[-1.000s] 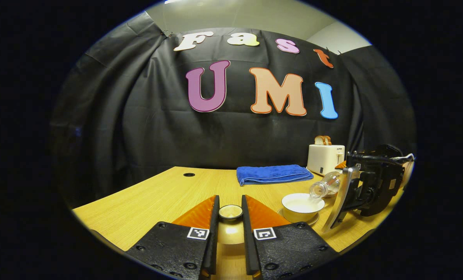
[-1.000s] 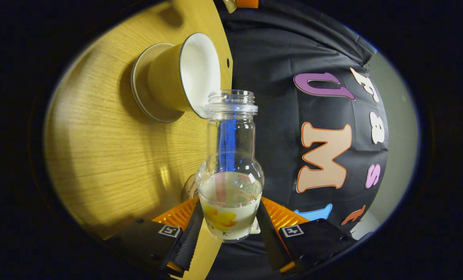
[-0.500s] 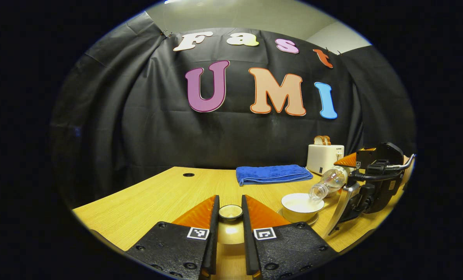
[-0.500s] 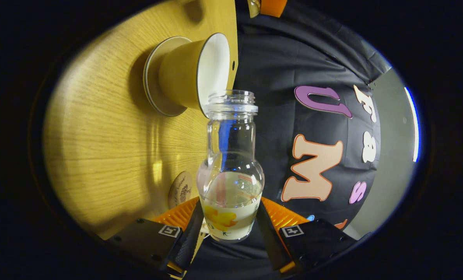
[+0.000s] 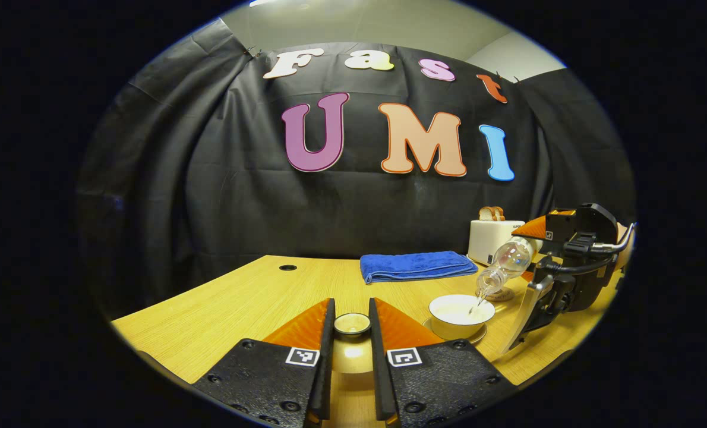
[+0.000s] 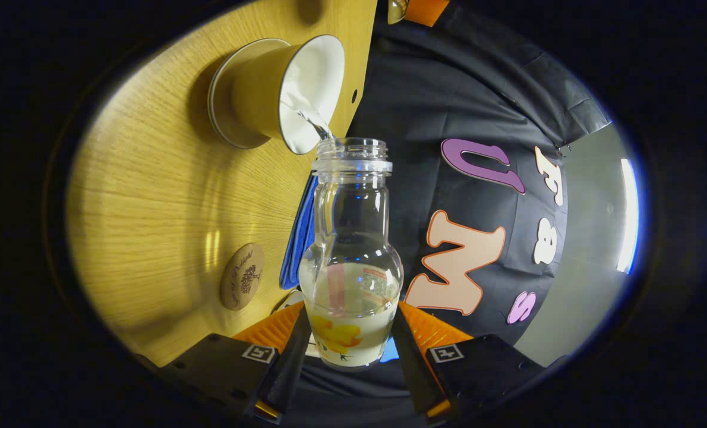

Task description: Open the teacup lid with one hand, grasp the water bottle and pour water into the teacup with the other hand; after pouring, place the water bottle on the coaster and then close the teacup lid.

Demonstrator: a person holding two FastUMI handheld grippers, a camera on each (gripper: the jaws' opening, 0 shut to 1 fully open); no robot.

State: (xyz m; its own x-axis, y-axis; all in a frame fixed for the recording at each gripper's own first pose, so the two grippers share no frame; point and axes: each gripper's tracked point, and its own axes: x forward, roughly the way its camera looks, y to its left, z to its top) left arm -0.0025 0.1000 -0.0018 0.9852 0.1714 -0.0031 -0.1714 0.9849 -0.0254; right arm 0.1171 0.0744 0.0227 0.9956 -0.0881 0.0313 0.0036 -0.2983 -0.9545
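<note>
My left gripper (image 5: 352, 310) is shut on the round knob of the gold teacup lid (image 5: 352, 325), held low over the table left of the cup. The white-lined teacup (image 5: 461, 309) stands open on its saucer. Above its right rim the clear water bottle (image 5: 504, 267) tilts mouth-down, and a thin stream falls into the cup. In the right gripper view my right gripper (image 6: 350, 324) is shut on the bottle (image 6: 353, 255) at its labelled base, with the mouth just off the teacup (image 6: 294, 89) rim. The round wooden coaster (image 6: 242, 276) lies bare on the table.
A folded blue towel (image 5: 416, 266) lies at the back of the wooden table (image 5: 240, 303). A white toaster (image 5: 496, 238) with bread stands at the back right. The coaster (image 5: 499, 294) sits just behind the cup, under the bottle.
The right gripper has risen and turned, tipping the bottle more steeply. A stream of water now runs into the cup. The left gripper and lid have stayed put.
</note>
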